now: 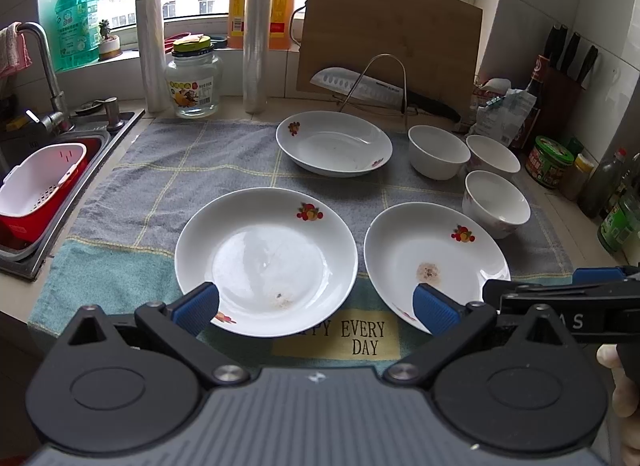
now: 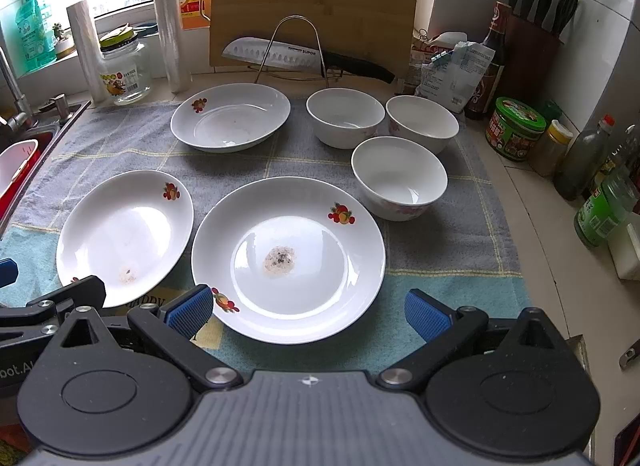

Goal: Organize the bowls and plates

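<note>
Both grippers (image 1: 316,308) (image 2: 308,312) low, jaws spread

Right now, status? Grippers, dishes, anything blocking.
Left gripper open, empty. Right gripper open, empty, before the near right plate. Three plates, three bowls unstacked on the towel. Nothing between grippers and plates.

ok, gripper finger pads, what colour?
Blue, ribbed pads on black arms; clearest in the right wrist view.
</note>
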{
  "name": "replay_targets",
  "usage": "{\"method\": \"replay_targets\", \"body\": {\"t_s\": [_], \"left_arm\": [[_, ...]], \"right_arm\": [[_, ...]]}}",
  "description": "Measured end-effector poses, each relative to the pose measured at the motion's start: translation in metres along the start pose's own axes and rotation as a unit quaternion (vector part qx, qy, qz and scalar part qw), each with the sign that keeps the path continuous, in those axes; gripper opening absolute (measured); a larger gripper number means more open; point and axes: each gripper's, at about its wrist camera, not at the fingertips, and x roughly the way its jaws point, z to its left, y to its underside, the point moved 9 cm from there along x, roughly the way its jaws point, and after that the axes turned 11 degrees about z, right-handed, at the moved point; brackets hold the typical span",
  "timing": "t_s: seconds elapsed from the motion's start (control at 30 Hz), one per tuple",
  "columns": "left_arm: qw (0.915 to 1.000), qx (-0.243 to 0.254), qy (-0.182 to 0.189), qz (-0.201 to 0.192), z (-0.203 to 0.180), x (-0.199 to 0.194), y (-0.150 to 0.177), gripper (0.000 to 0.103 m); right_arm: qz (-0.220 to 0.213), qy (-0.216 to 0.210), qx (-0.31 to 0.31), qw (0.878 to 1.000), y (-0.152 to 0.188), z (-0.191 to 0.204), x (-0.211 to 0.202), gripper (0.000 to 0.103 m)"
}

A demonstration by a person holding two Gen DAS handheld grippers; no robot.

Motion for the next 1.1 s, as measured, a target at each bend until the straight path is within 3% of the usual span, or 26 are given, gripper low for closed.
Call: {"method": "replay_targets", "body": {"t_s": [1.1], "left_arm": [[1.0000, -0.004, 0.000, -0.002, -0.008, 0.000, -0.003, 0.102]], "right_arm": [[-0.005, -0.003, -0.006, 1.000, -0.005, -0.011, 0.000, 0.103]]}}
